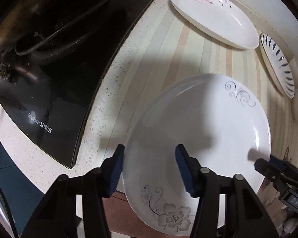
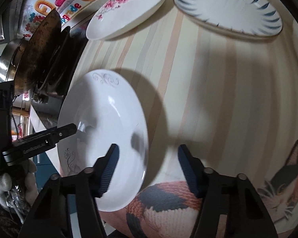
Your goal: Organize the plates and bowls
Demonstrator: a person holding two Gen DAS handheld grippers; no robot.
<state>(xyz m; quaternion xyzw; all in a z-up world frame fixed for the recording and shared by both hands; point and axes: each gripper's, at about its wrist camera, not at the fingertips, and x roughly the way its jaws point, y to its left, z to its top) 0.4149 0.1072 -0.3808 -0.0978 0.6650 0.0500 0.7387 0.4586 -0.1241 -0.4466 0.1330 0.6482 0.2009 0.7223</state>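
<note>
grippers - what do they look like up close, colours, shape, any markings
Both the left gripper and right gripper have black angular plastic fingers with round silver pivot pins and dark blue ribbed pads. The right gripper's body carries small embossed lettering.

Count: 3 plates on the striped mat (image 2: 218,99) — 1 grey-flower plate (image 1: 198,138), 1 pink-rose plate (image 1: 212,13), 1 blue-leaf plate (image 2: 228,10). 1 black cooktop (image 1: 49,99), 1 wok (image 2: 41,47), 1 steel pot (image 2: 8,63). 2 grippers.
</note>
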